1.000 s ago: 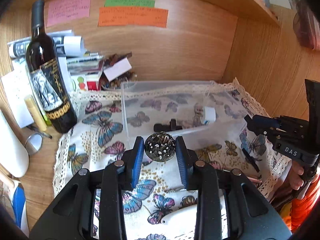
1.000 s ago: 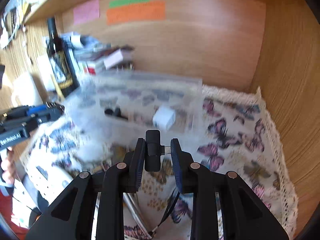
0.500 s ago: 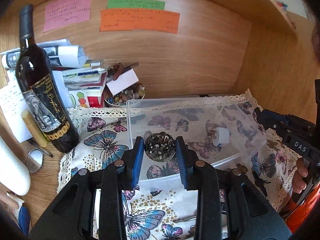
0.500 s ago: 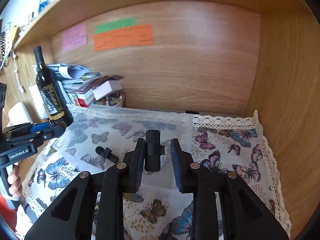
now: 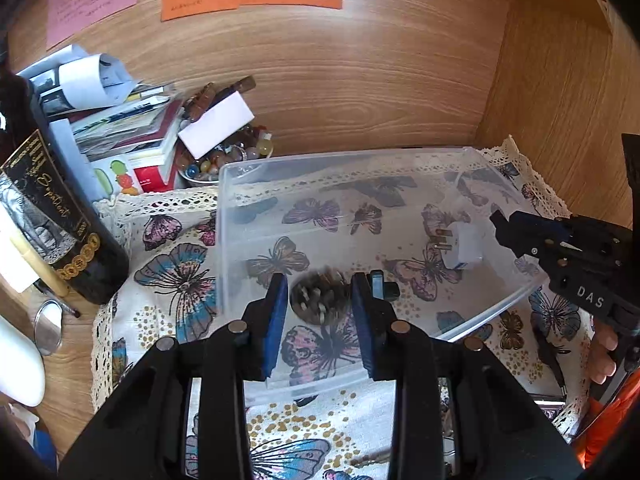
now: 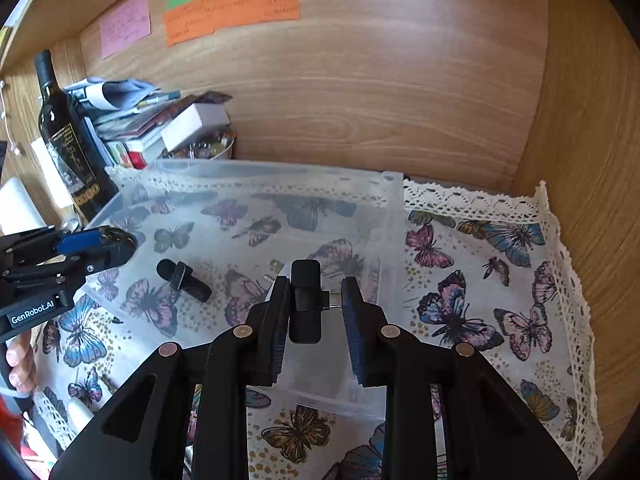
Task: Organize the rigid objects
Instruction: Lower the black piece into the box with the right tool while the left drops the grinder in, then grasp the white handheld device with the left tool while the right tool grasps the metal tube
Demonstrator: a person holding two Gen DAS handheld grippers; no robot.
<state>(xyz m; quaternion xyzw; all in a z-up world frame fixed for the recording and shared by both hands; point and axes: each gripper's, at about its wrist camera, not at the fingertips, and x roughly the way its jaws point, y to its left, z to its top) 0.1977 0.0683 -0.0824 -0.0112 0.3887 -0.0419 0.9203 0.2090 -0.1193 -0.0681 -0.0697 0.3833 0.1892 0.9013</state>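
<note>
A clear plastic box [image 5: 224, 240] [image 6: 394, 240] stands on the butterfly cloth. My left gripper [image 5: 319, 300] is over the box, jaws apart; the dark patterned ball [image 5: 318, 298] appears blurred between them, contact unclear. A white plug adapter [image 5: 460, 246] and a black clip-on microphone [image 6: 184, 280] lie in the box. My right gripper [image 6: 314, 302] is over the box's right side, shut on a small black USB dongle [image 6: 306, 300] by its body and connector tip. Each gripper shows in the other's view: right [image 5: 568, 248], left [image 6: 80, 252].
A dark wine bottle [image 5: 52, 216] [image 6: 68, 140] stands left of the box. Stacked papers and books [image 5: 120, 120] and a bowl of beads [image 5: 224, 160] sit behind it. Wooden walls [image 6: 580, 120] close the back and right. A small mirror [image 5: 48, 326] lies front left.
Both grippers moved forward over the box. My left jaws have widened and the ball now looks blurred between them. The right gripper still grips the dongle.
</note>
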